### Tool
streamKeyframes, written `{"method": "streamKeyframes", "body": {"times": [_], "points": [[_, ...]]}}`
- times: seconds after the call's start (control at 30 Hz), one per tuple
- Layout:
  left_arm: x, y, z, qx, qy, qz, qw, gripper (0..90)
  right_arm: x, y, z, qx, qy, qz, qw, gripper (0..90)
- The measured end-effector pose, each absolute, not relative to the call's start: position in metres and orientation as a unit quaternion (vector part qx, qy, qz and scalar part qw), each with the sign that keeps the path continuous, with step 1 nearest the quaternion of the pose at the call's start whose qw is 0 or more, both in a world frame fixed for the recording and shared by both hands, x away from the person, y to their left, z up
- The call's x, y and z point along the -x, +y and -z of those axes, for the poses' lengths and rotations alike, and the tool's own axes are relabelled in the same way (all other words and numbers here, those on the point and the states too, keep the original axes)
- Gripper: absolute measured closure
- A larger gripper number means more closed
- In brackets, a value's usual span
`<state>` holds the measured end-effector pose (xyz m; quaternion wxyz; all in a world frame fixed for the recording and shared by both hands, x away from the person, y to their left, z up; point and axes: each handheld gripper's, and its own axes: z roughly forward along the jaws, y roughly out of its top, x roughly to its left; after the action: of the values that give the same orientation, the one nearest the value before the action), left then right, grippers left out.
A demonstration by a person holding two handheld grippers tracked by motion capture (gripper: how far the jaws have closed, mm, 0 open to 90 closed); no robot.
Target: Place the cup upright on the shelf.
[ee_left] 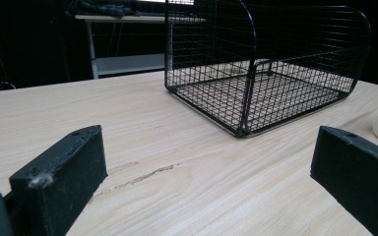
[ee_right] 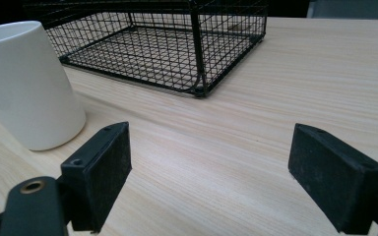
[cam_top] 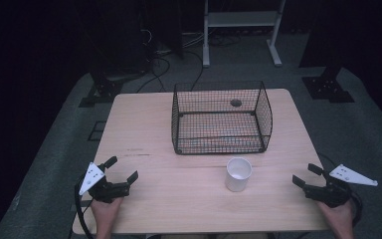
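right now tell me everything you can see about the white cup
The cup is plain white, smooth and matte-looking, perhaps ceramic or plastic, with no handle in view. Its wall tapers a little, wider at the base as the right gripper view shows. It stands upright, mouth open, and looks empty from above. It rests on the wooden table, just in front of the black wire basket and apart from it. Nothing else touches it; both grippers sit well off to its sides.

Light wood table [cam_top: 144, 134], pale grain, faint dark scuff near left front. On it: black wire basket [cam_top: 221, 118] sits centre-back, open top, w/ round hole in tabletop behind it. White cup [cam_top: 238, 174] upright just in front of basket, slightly right, not touching.
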<state>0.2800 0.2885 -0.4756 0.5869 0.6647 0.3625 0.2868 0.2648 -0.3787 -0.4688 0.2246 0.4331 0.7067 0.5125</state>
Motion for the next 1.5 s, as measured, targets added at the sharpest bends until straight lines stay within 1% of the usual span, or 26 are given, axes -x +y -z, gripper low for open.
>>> {"method": "streamKeyframes", "body": {"times": [0.5, 0.9, 1.5], "points": [[-0.279, 0.288, 0.476, -0.666, 0.361, -0.284, 0.588, 0.0, -0.268, -0.36, 0.46, -0.411, 0.724, -0.509, 0.219, 14.0], [-0.28, 0.288, 0.476, -0.666, 0.362, -0.286, 0.587, 0.0, -0.272, -0.343, 0.454, -0.385, 0.741, -0.514, 0.196, 13.1], [-0.28, 0.288, 0.475, -0.665, 0.361, -0.286, 0.587, 0.0, -0.27, -0.318, 0.443, -0.344, 0.768, -0.506, 0.188, 12.7]]}}
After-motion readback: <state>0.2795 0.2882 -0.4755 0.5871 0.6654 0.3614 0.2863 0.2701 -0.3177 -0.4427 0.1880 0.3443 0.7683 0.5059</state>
